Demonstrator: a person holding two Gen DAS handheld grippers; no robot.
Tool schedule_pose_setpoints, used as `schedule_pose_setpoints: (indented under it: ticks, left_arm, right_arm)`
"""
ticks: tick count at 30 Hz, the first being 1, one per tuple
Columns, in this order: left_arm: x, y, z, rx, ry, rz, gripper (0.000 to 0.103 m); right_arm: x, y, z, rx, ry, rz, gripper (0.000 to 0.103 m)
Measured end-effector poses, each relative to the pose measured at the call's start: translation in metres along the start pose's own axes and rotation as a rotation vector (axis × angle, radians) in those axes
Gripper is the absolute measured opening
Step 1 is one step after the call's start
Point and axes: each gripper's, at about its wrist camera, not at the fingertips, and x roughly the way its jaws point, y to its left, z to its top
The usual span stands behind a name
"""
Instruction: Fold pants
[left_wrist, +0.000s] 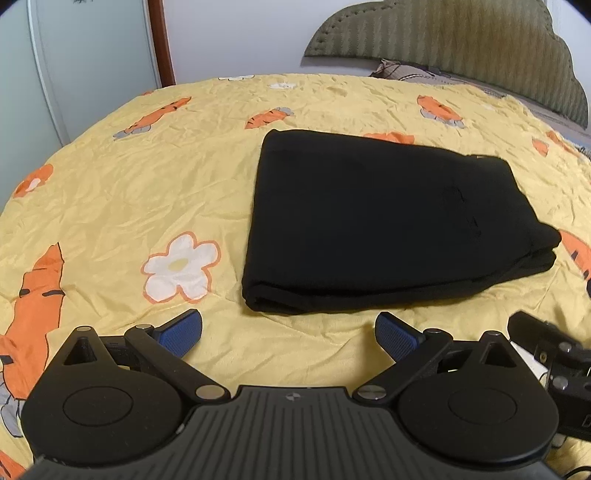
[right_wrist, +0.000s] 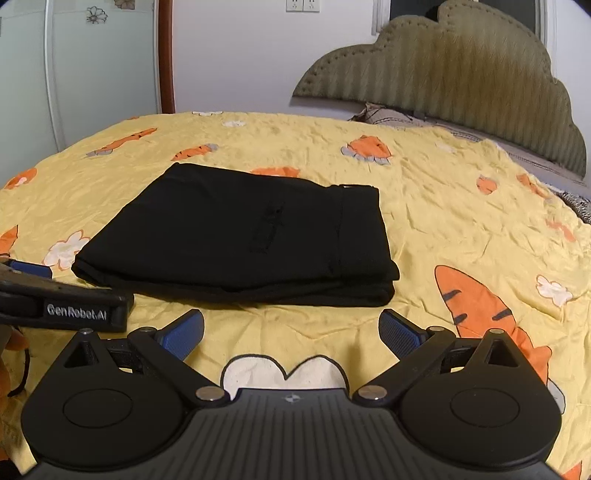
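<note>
Pants (left_wrist: 369, 221): black, folded into a flat stacked rectangle, lying on the bed ahead of both grippers, touched by neither.
Bedspread (left_wrist: 147, 177): yellow, wrinkled, printed with orange carrots and white flowers.
Left gripper (left_wrist: 288, 332): jaws spread wide, empty, just short of the pants' near edge.
Right gripper (right_wrist: 291, 330): jaws apart, empty, near the folded edge.
Headboard (right_wrist: 461, 85): olive, scalloped, against the wall behind.

The black pants (left_wrist: 373, 221) are folded into a flat, layered rectangle and are laid mid-bed (left_wrist: 110, 206), well apart from its edges.
</note>
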Motion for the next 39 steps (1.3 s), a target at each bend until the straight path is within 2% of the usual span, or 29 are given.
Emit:
schedule_pose_setpoints:
  ticks: [6,14,24,39]
  left_arm:
    - [0.001,0.002,-0.004,0.006,0.0,0.0,0.101]
    - [0.006,0.003,-0.007,0.018,-0.001,0.01,0.101]
    - [0.007,0.007,-0.006,-0.004,0.016,-0.005,0.102]
    - [0.008,0.007,-0.006,-0.008,0.022,-0.003,0.102]
  right_arm:
    - [-0.005,0.001,0.003,0.058,-0.031,0.01,0.101]
    - [0.01,0.014,-0.003,-0.016,0.017,-0.019,0.101]
    - [0.002,0.019,-0.003,-0.053,-0.004,-0.038,0.101]
    - [0.001,0.015,-0.004,-0.035,0.009,0.008,0.101]
